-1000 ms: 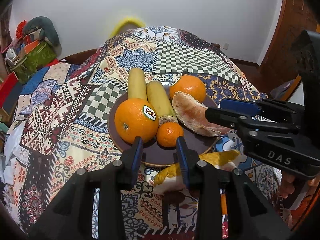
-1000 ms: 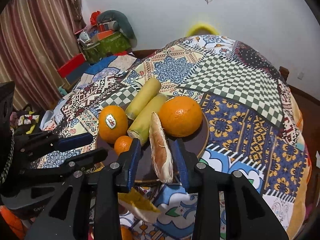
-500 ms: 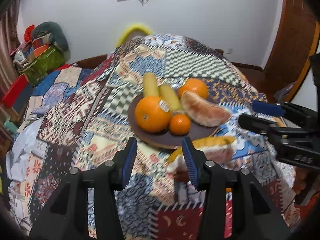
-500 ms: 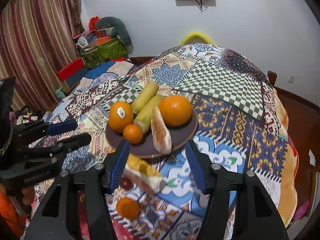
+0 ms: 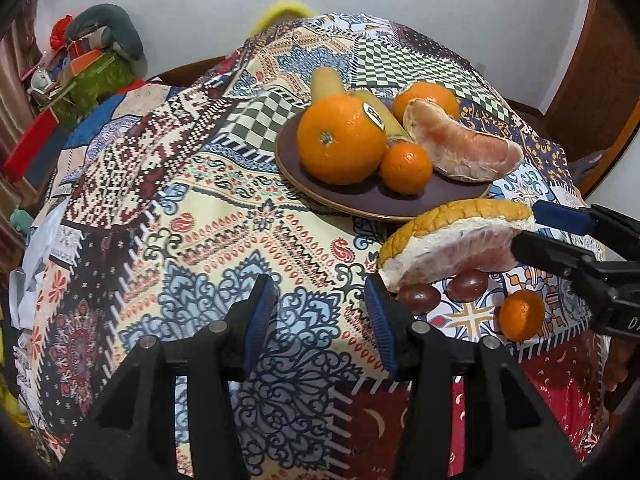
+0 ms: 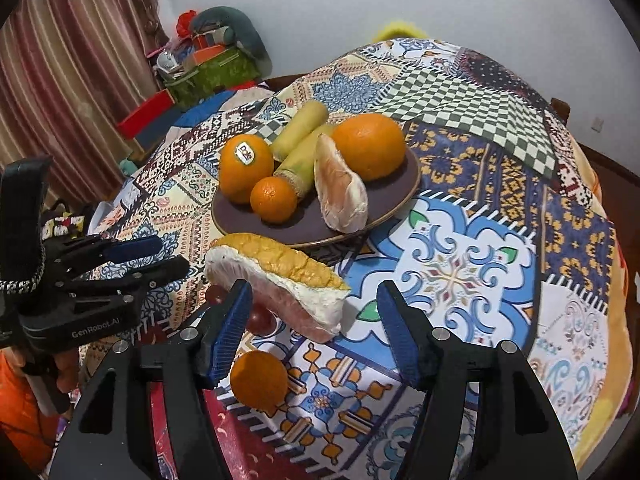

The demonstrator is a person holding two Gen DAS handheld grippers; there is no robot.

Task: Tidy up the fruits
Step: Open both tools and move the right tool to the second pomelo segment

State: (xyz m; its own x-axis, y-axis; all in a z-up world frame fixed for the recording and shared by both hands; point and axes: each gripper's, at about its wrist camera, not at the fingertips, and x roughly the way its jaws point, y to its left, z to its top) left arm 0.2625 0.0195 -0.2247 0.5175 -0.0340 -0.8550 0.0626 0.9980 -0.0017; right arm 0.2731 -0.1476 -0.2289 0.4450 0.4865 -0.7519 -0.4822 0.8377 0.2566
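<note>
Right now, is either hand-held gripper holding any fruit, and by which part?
Nothing is held. The left hand-held gripper and right hand-held gripper are both open, with the pomelo wedge lying loose on the tablecloth.

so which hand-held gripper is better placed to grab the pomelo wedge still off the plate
Right. The right hand-held gripper is open with the pomelo wedge lying just ahead between its fingers. The left hand-held gripper points at bare cloth, wedge off to its side.

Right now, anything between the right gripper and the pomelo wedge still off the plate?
Nothing visible. The right gripper is open, and the pomelo wedge lies just ahead of its fingertips on the tablecloth. Two grapes sit beside the wedge, not blocking.
</note>
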